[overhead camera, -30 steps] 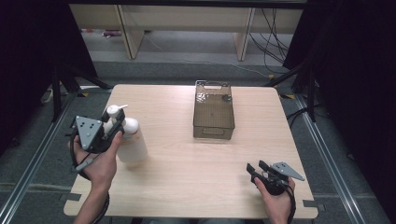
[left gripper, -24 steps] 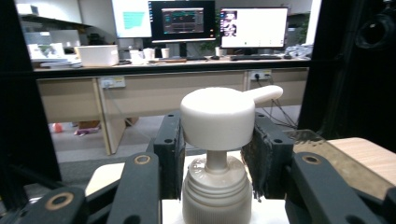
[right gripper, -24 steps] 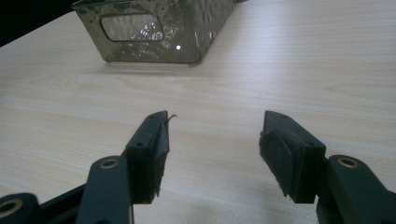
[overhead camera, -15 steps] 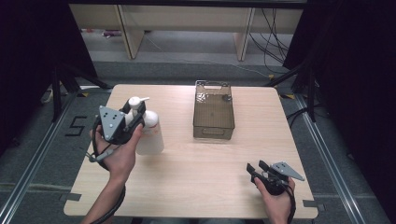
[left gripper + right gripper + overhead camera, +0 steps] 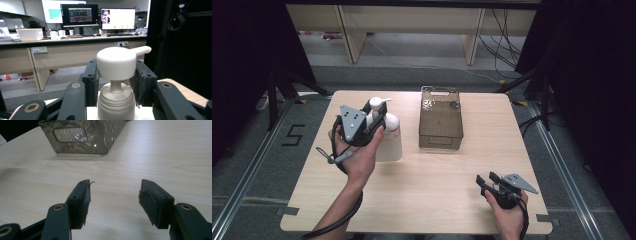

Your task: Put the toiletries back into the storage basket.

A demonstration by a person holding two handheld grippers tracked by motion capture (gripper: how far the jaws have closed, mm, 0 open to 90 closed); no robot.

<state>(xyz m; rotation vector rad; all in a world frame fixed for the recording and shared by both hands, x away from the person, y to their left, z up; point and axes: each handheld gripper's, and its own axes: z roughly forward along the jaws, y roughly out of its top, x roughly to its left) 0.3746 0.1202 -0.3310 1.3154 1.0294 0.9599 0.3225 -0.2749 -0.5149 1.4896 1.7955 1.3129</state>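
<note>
Now the left hand-held gripper (image 5: 379,117), clamped on the pump bottle (image 5: 387,135), has moved nearer the basket (image 5: 440,142).

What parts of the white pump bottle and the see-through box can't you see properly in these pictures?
- Pump bottle: in the high view the left hand-held gripper covers its neck; in the left gripper view the bottom edge cuts off its body.
- Clear box: small things inside, in the high view, are too tiny to name; in the right gripper view the top edge cuts it off.

Black "5" on floor (image 5: 294,135) left of table.
</note>
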